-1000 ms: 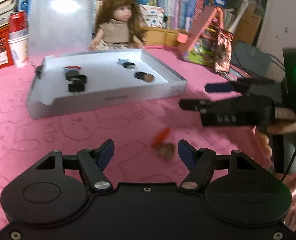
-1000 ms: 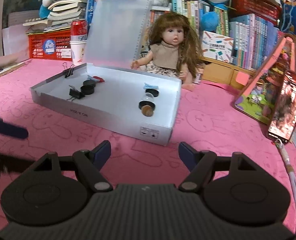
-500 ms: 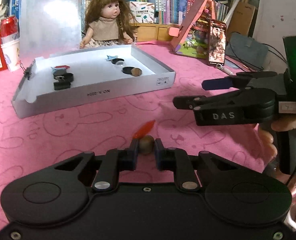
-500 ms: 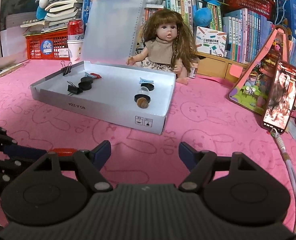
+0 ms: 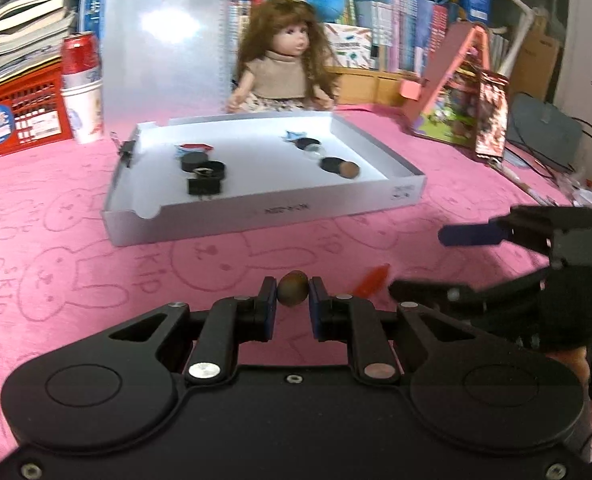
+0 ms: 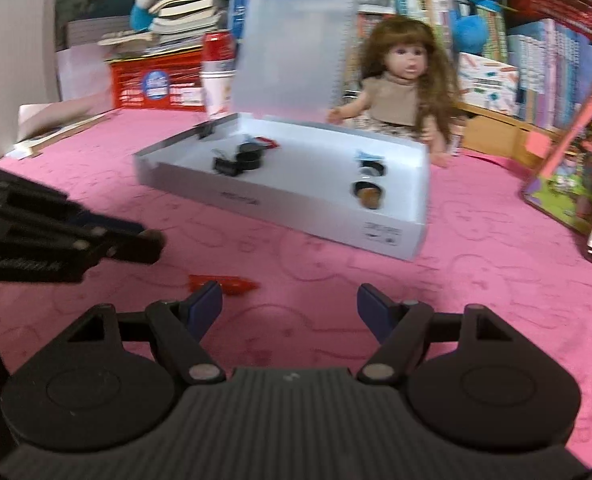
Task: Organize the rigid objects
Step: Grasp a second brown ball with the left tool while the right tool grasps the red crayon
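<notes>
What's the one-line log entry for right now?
left claw: shut on brown cork | right claw: open, empty | red clip: on pink cloth | white box: lid up

Pink cloth (image 5: 75, 240) with a bunny pattern; white box (image 5: 263, 210); brown nut (image 5: 292, 287); red clip (image 6: 223, 283); black grippers.
</notes>
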